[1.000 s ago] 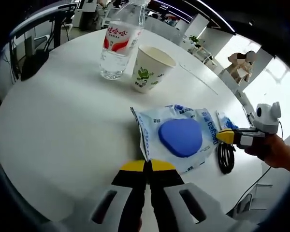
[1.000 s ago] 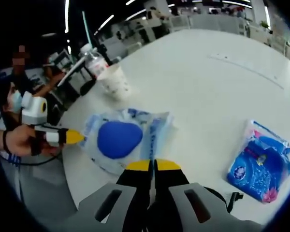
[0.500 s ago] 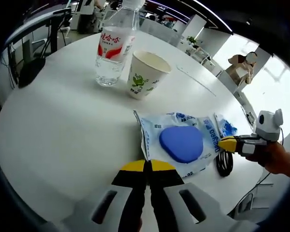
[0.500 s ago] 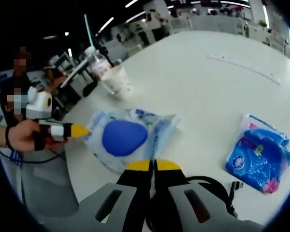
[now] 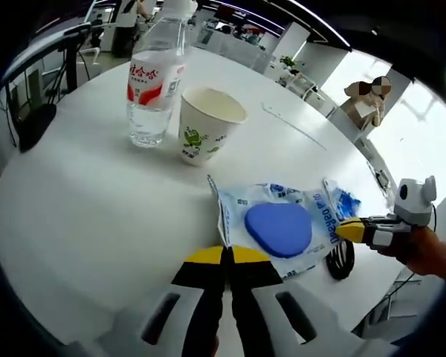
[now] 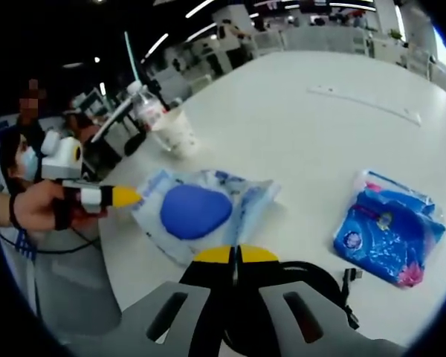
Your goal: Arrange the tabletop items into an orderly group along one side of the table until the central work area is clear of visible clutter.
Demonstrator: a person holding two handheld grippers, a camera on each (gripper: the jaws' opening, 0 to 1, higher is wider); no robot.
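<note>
Now my views have shifted slightly; both my left gripper (image 5: 224,256) and right gripper (image 6: 234,255) stay closed, empty, flanking the clear wipes pack with blue lid (image 5: 279,227) on the white round table (image 5: 97,201) in an office.

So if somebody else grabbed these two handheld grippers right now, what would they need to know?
Left gripper: shut, holding nothing, at one edge of the wipes pack.
Right gripper: shut, holding nothing, at the pack's opposite edge, over the black cable.
Water bottle and paper cup stand together near the table's rim.
The blue pouch lies apart on the white table.
Done: bottle and cup look grouped.
Left: probably bring pack, cable and pouch alongside them.
</note>
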